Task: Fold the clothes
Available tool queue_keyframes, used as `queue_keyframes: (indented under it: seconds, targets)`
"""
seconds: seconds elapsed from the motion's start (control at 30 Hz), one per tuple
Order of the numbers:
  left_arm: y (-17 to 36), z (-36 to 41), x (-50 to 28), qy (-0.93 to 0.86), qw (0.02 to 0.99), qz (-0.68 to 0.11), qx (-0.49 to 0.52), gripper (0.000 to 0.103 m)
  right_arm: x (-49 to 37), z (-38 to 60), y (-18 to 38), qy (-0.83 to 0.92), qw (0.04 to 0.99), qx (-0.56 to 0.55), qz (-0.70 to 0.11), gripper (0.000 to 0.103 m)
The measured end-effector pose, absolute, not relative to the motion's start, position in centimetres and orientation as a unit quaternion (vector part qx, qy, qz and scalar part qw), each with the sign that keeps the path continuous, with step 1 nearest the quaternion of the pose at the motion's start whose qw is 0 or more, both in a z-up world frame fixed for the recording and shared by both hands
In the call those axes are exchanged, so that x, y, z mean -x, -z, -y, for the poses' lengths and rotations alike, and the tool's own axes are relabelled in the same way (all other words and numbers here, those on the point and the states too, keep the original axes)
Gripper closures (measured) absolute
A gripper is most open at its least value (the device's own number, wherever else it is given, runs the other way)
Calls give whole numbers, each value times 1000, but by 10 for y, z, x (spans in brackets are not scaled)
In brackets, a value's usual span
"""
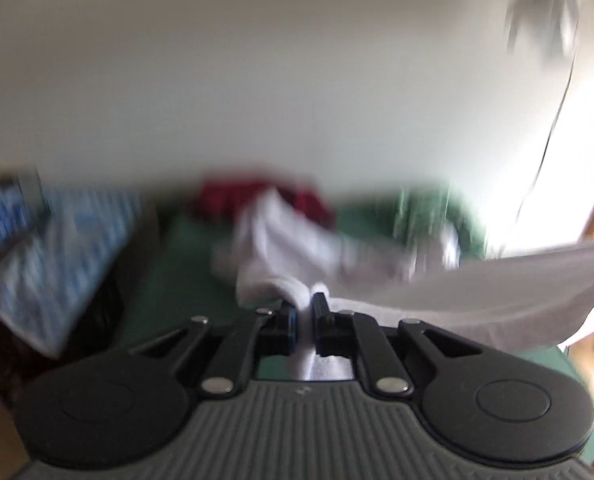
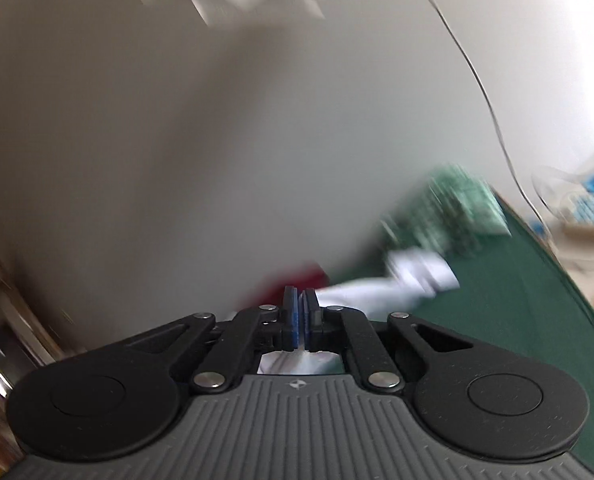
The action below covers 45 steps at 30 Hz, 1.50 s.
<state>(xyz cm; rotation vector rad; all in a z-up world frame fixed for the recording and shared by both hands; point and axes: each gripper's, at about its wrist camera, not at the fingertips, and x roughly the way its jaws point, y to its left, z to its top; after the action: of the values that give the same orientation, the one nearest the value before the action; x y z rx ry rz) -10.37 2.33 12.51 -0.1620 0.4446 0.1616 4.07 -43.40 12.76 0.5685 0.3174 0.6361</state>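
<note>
Both views are motion-blurred. My left gripper [image 1: 305,310] is shut on a white garment [image 1: 477,288], which stretches from its fingers off to the right, raised above the green table [image 1: 169,280]. My right gripper [image 2: 301,304] is shut on white cloth, seen through the gap behind its fingers [image 2: 297,362]; the white garment [image 2: 381,284] trails to the right over the green table [image 2: 517,308]. More white clothes [image 1: 281,236] lie bunched on the table ahead of the left gripper.
A dark red garment [image 1: 233,196] and a green patterned cloth [image 1: 425,208] lie at the table's far side by a pale wall. A blue-and-white patterned item [image 1: 57,256] is at the left. A thin cable [image 2: 481,84] hangs along the wall.
</note>
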Motion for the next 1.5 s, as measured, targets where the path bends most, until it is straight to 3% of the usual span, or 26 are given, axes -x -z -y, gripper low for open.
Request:
queue_keyframes:
  seconds: [0.1,0.3,0.43,0.5,0.53,0.6,0.77,0.97,1.1,1.13,1.17,1.2,1.27,1.3,1.33,1.4,1.47,1.5]
  targets:
    - [-113,-22,120,-96,962,-244,80,93,-28,431,-143,-272,923,-227,-151,103]
    - [-34,-17,142,-104,916,-372,107,93,-7,419,-82,-268,907,-197,-258,103]
    - [3,-14,151,-105,891,-421,133,94,6,379,-48,-290,902,-122,-297,89]
    - [2,-14,152,-104,894,-415,133,94,13,359,-31,-300,896,-85,-315,74]
    - [1,-13,153,-103,896,-411,132,94,16,349,-23,-305,893,-66,-325,61]
    - [-5,-11,156,-98,902,-399,133,94,21,326,-8,-320,887,-26,-332,58]
    - [-18,-13,160,-95,909,-381,141,88,11,241,12,-370,884,107,-264,42]
    - [-13,-33,157,-103,903,-387,156,88,-23,161,50,-375,863,248,-232,45]
    - [3,-44,150,-100,895,-413,138,87,-49,136,67,-368,852,267,-259,58]
    - [7,-46,148,-97,892,-420,133,82,-55,134,68,-363,855,263,-261,75]
    - [12,-48,147,-94,891,-427,122,66,-62,136,66,-357,860,250,-266,97]
    - [17,-50,147,-94,890,-433,111,48,-68,142,61,-351,867,227,-272,98]
    - [28,-54,145,-89,886,-444,99,26,-78,159,46,-341,881,168,-280,98]
    - [34,-57,144,-84,883,-451,100,16,-81,170,36,-334,890,137,-280,98]
    - [40,-60,142,-80,879,-458,107,15,-81,183,24,-327,897,105,-277,98]
    - [51,-62,136,-72,870,-473,120,17,-78,213,1,-309,912,41,-267,98]
    - [56,-55,129,-75,870,-475,112,28,-69,251,-23,-289,925,-17,-247,98]
    - [57,-48,126,-68,873,-473,100,48,-64,270,-35,-279,930,-44,-235,98]
